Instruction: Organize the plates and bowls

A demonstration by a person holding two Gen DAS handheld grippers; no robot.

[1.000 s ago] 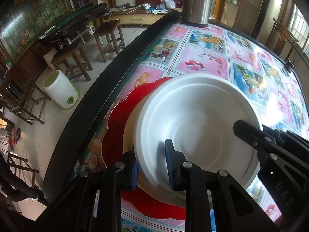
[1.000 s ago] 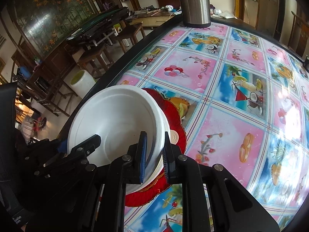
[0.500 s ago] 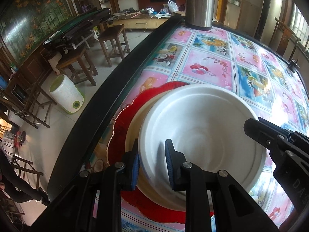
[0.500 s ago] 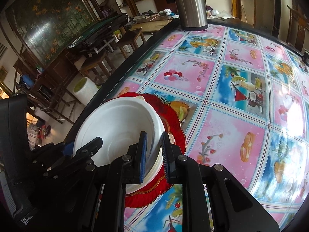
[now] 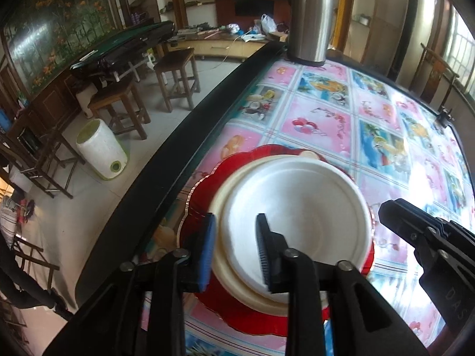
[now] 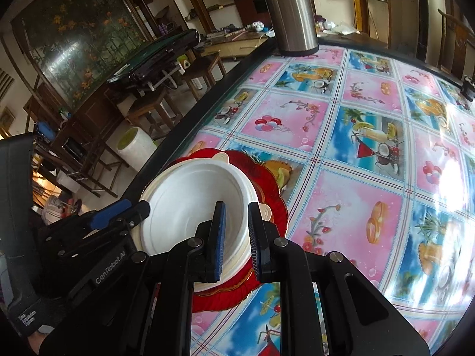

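A white bowl (image 5: 299, 207) sits nested in a cream bowl (image 5: 221, 262) on a red scalloped plate (image 5: 204, 190) near the table's left edge. My left gripper (image 5: 236, 250) straddles the white bowl's near-left rim with its jaws apart, not pinching. My right gripper (image 6: 236, 237) straddles the white bowl's (image 6: 190, 195) right rim over the red plate (image 6: 267, 184), jaws slightly apart. Each gripper shows in the other's view: the right one (image 5: 415, 225), the left one (image 6: 124, 210).
A steel thermos (image 5: 310, 20) stands at the table's far edge. The table (image 5: 386, 148) has a glossy pictured cloth and a black rim (image 5: 190, 136). Off the left edge are wooden stools (image 5: 178, 74) and a white bin (image 5: 101, 151) on the floor.
Both grippers have opened off the white bowl's rim. The bowl stack has come down and now rests on the red plate. Both grippers have drawn back a little.
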